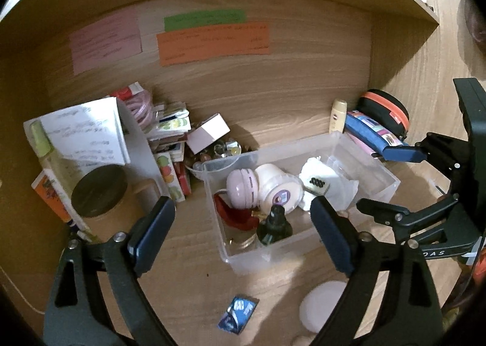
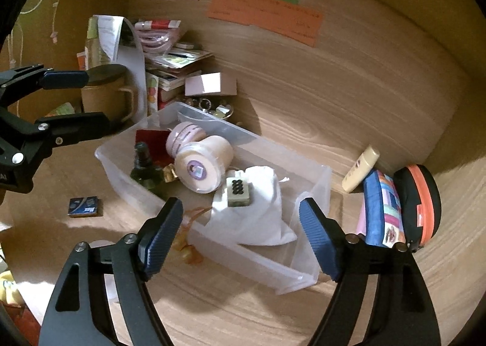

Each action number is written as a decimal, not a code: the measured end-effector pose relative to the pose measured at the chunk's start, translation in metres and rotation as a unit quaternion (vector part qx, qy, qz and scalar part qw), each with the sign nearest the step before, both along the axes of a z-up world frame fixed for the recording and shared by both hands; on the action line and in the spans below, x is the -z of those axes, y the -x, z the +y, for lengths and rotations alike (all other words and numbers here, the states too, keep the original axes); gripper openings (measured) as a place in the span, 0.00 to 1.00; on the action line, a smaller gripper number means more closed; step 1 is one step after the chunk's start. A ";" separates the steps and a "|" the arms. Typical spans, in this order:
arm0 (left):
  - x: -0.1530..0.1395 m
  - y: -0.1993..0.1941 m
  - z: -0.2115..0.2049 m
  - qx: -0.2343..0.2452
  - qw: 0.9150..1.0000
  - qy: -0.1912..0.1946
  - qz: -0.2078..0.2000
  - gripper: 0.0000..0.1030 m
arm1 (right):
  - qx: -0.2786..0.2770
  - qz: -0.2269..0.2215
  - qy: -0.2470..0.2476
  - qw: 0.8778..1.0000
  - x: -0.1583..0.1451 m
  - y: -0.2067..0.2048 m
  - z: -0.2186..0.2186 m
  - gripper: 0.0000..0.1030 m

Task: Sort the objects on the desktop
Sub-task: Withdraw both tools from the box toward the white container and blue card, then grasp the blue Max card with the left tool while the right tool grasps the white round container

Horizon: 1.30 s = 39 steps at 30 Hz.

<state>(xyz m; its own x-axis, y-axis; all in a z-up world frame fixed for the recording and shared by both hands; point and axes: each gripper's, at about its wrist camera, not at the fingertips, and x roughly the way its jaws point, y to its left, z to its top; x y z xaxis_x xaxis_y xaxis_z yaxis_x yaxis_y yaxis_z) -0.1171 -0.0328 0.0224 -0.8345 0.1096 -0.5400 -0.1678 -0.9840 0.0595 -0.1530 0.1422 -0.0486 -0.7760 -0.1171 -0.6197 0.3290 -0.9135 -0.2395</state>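
Observation:
A clear plastic bin (image 1: 369,145) (image 2: 322,176) stands on the wooden desk. It holds a pink round case (image 1: 241,188), a cream jar (image 2: 206,164), a dark green bottle (image 1: 275,226) (image 2: 144,168), a red pouch (image 1: 231,212) and a white cloth bag (image 2: 258,212) with a mahjong tile (image 2: 240,191) on it. My left gripper (image 1: 243,233) is open and empty just in front of the bin's near left corner. My right gripper (image 2: 240,236) is open and empty over the bin's near right end; it also shows in the left wrist view (image 1: 391,185). A small blue card box (image 1: 238,315) (image 2: 85,206) lies on the desk.
At the back left stand papers (image 1: 85,130), a lidded brown mug (image 1: 100,191) (image 2: 106,94), stacked card packs (image 1: 173,145) and a bowl of glass beads (image 1: 218,151). At the right lie a cream tube (image 2: 361,168), a blue pencil case (image 2: 382,209) and a black-orange pouch (image 2: 422,206). A white disc (image 1: 322,306) lies near.

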 end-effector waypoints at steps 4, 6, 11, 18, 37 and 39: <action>0.002 -0.013 -0.003 -0.006 1.000 -0.003 0.000 0.89 | -0.007 0.000 0.012 1.000 -0.001 -0.012 -0.001 0.74; 0.003 -0.020 -0.005 -0.007 1.000 -0.005 -0.001 0.89 | -0.011 0.002 0.014 1.000 -0.001 -0.019 -0.004 0.74; 0.008 -0.037 -0.011 -0.014 1.000 -0.013 -0.001 0.89 | -0.016 -0.005 0.032 0.999 0.001 -0.032 -0.005 0.74; 0.008 -0.056 -0.024 -0.021 0.999 -0.030 0.010 0.89 | 0.010 -0.062 0.083 0.995 0.007 -0.028 0.008 0.74; 0.067 -0.089 -0.044 -0.013 0.997 -0.045 -0.065 0.90 | -0.061 -0.057 0.071 0.994 0.026 -0.084 -0.047 0.68; 0.074 -0.084 -0.045 -0.016 0.996 -0.048 -0.079 0.90 | -0.071 -0.066 0.061 0.993 0.035 -0.083 -0.057 0.68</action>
